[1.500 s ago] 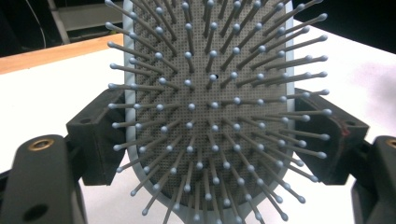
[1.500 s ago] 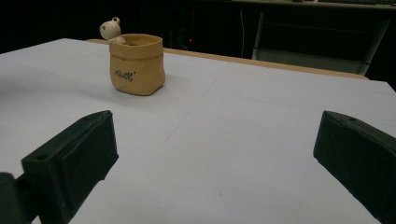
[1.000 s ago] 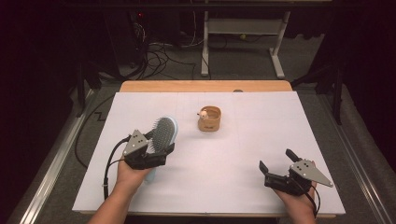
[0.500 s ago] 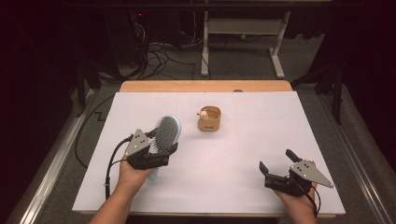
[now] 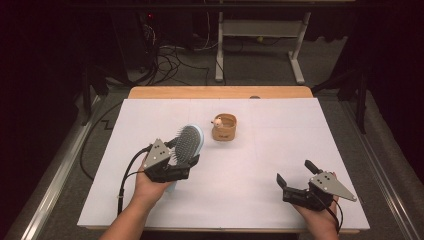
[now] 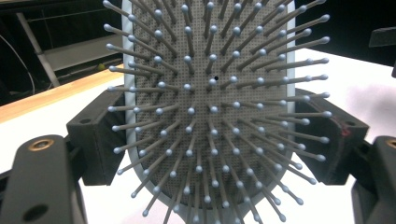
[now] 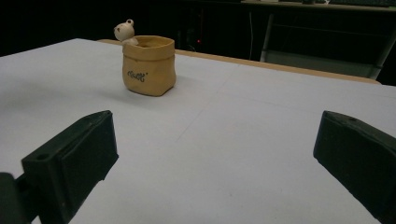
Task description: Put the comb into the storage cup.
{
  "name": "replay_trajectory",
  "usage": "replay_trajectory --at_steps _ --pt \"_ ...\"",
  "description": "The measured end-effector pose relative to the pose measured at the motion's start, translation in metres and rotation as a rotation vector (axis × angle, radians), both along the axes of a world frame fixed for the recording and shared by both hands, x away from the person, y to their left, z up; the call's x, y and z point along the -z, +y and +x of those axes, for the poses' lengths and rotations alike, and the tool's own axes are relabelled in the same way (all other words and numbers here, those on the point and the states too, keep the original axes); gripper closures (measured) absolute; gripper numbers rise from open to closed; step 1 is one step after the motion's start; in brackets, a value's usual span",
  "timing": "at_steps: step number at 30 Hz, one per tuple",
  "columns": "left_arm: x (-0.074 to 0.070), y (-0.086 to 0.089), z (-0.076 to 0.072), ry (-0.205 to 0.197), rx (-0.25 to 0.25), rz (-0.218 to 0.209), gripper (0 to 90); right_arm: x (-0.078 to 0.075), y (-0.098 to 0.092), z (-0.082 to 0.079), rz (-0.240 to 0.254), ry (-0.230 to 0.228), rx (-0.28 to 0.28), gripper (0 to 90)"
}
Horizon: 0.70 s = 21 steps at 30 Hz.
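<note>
A light-blue hairbrush with grey bristles is held off the table, its bristles toward the camera in the left gripper view. My left gripper is shut on it, with a black jaw on each side of the brush head. A small tan pot with a little bear figure on its rim stands at the middle of the white sheet, to the right of and beyond the brush. My right gripper rests near the front right edge, open, with nothing between its jaws. The pot stands well ahead of it.
The white sheet covers the table, with a bare wooden strip along the far edge. Beyond the table are a desk frame and loose cables on the floor.
My left gripper has drifted a little to the right with the hairbrush. The right gripper and the pot have stayed put.
</note>
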<state>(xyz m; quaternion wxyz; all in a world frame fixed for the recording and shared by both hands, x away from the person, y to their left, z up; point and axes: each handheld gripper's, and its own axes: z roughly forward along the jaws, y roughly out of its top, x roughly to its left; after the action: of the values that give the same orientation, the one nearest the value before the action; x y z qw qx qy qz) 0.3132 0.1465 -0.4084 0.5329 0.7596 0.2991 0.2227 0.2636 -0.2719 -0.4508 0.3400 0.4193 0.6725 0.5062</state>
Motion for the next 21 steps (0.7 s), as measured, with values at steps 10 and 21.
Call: replay_trajectory --at_steps 10,21 --pt "-0.007 -0.016 0.003 -0.026 0.018 0.017 20.0 0.000 0.001 0.000 0.003 0.002 -0.003 0.2" --pt "-0.018 -0.039 0.002 -0.062 0.064 0.006 20.0 -0.001 0.000 0.001 -0.006 -0.008 -0.001 0.2"
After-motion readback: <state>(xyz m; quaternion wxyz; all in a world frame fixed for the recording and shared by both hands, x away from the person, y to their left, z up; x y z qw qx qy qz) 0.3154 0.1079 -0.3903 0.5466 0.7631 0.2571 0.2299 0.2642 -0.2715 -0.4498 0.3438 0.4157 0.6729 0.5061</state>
